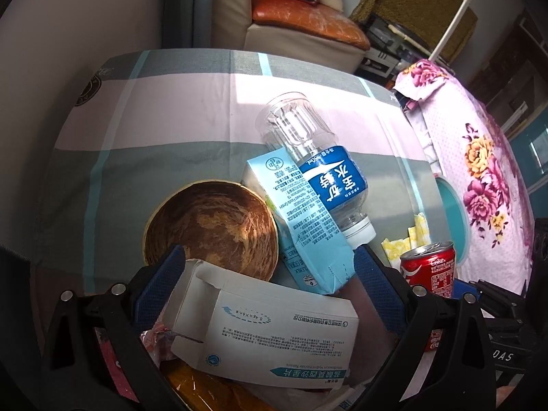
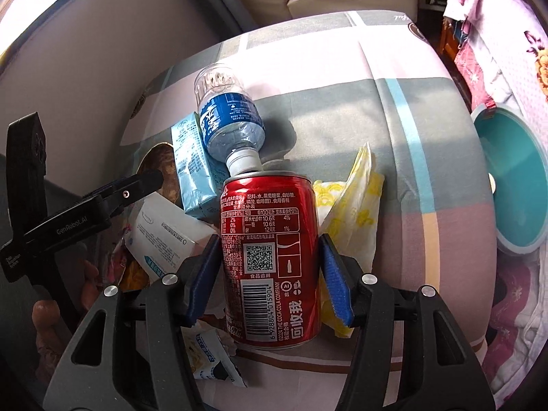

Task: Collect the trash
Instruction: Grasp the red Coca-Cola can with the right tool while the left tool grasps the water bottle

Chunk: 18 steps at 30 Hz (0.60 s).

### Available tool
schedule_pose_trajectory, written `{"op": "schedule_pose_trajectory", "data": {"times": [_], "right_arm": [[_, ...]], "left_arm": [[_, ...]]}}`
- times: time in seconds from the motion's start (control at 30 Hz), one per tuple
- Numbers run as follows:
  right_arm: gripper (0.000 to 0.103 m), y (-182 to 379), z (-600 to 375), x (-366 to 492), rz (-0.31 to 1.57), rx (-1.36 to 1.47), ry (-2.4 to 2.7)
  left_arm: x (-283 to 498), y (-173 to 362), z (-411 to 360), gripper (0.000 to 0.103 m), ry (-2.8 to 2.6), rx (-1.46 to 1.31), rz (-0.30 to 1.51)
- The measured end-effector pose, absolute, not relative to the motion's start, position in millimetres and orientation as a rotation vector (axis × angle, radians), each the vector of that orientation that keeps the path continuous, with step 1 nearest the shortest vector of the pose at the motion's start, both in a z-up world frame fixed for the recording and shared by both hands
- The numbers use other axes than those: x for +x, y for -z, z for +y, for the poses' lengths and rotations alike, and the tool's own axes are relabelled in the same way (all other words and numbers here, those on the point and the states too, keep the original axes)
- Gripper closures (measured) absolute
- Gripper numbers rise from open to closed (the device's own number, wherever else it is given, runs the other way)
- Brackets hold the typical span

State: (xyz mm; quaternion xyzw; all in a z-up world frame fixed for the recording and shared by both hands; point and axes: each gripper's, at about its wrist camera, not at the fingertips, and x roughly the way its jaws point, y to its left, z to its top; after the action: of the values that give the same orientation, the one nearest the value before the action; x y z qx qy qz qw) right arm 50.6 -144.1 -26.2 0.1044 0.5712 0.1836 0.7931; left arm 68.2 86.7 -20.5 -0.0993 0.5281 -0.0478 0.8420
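A red Coke can (image 2: 270,257) stands between the blue pads of my right gripper (image 2: 270,239), which is shut on it; both pads press its sides. The same can (image 1: 430,267) shows at the right of the left wrist view. My left gripper (image 1: 270,251) is open wide over a heap of trash, with a white medicine box (image 1: 267,328) lying loosely between its fingers. Beyond the box are a light-blue milk carton (image 1: 301,226) and a clear water bottle (image 1: 318,171) with a blue label, tipped cap-down against the carton. A crumpled yellow-white napkin (image 2: 352,212) lies right of the can.
A brown round plate (image 1: 212,226) sits left of the carton on the checked tablecloth (image 2: 342,102). A teal bin (image 2: 517,178) stands beyond the table's right edge, by a floral cover (image 1: 486,171). Snack wrappers (image 2: 212,359) lie near the front. A person's hand (image 2: 44,311) is at lower left.
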Motion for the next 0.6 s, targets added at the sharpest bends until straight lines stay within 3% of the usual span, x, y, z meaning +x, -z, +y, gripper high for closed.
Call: {"op": "schedule_pose_trajectory", "data": {"times": [0.6], "right_arm": [[0.048,18,-199,106,1.176,0.374,-0.386]], "left_arm": [[155,32,32,0.004,0.077,-0.085,1.173]]}}
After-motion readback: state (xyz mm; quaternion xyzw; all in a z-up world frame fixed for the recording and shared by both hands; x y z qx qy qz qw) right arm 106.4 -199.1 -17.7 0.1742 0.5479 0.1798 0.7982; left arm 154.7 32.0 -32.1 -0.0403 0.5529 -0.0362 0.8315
